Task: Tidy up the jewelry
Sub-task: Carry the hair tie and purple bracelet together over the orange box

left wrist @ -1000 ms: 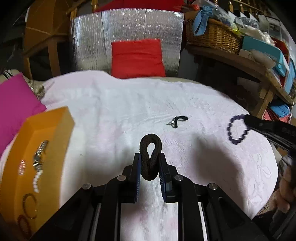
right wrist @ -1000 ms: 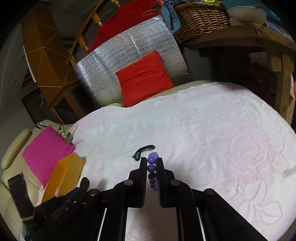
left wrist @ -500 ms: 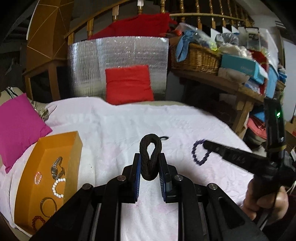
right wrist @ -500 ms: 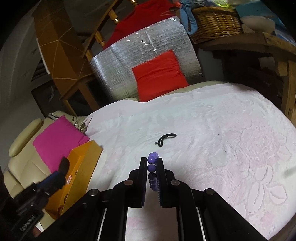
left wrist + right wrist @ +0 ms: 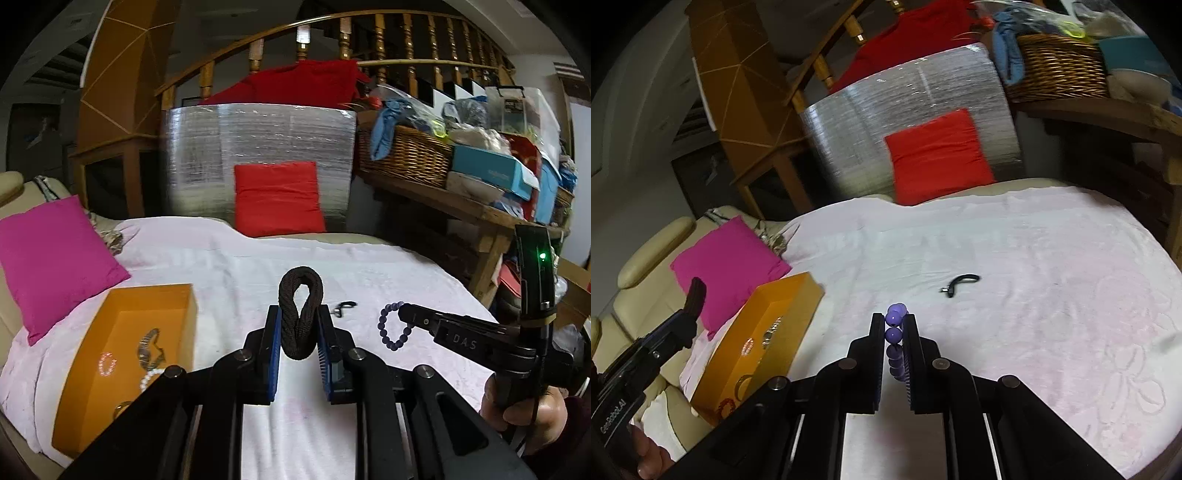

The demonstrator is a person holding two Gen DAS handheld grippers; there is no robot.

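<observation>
The left gripper (image 5: 300,317) holds a dark braided loop (image 5: 300,314) between its blue pads; the loop stands upright and its round top rises above the fingertips. The right gripper (image 5: 893,325) is nearly closed on a purple bead bracelet (image 5: 894,332), and in the left wrist view this bracelet (image 5: 392,325) hangs as a ring from the tip of that gripper. Both grippers are above a bed covered with a pale pink blanket (image 5: 1052,295). On the blanket lies one small dark piece of jewelry (image 5: 960,283), apart from both grippers. To the left an orange box (image 5: 110,369) rests on the blanket, just beside a pink cushion (image 5: 51,254). Inside the box there are a pink bead bracelet (image 5: 107,363), a metal watch band (image 5: 149,349) and a white bead string (image 5: 149,378).
</observation>
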